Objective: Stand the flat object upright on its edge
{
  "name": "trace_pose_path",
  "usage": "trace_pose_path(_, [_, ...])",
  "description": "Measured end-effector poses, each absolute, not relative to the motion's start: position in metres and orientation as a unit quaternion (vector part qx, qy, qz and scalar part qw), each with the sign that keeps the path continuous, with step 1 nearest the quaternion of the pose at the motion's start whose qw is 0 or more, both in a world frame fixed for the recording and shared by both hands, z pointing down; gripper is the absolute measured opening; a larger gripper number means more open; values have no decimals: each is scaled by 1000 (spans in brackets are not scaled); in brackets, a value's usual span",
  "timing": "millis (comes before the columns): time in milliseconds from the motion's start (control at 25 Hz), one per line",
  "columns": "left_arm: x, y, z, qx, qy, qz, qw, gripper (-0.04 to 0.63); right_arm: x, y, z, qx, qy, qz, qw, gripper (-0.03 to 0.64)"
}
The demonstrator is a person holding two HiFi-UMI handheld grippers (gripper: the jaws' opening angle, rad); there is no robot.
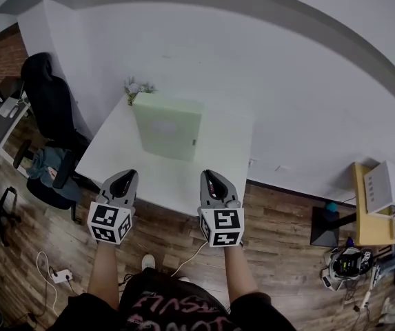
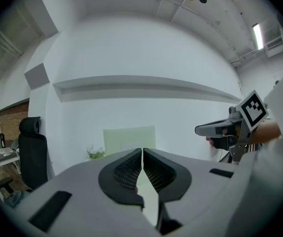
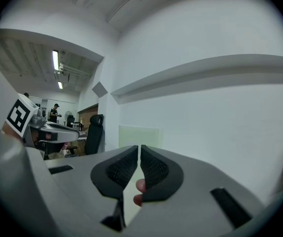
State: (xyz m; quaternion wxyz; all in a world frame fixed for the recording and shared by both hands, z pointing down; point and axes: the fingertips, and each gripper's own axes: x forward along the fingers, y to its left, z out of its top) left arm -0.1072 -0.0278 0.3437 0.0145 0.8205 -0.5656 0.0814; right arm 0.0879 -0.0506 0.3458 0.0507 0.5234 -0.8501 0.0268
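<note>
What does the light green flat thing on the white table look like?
The pale green flat rectangular panel looks smooth and matte, with a paler patch on its front. It stands upright, bottom edge resting on the white table, toward the back, beside a small green plant.

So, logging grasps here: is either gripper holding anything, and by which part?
Nothing is held. The left gripper and right gripper are shut and empty; the green box stands on the table, apart from them.

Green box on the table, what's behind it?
A small plant peeks out behind the green box at its upper left corner, then the wall. The table directly behind is hidden.
</note>
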Motion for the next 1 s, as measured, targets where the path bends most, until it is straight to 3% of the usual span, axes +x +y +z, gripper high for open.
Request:
trace_pose_path(520, [-153,-7,343,826,-559,70,17,15,79,-21,356,564,-823,36,56,28])
trace_pose_path(1000, [-144,-4,326,838,-541,69,-8,15,88,-10,351,583,-810,32,59,25])
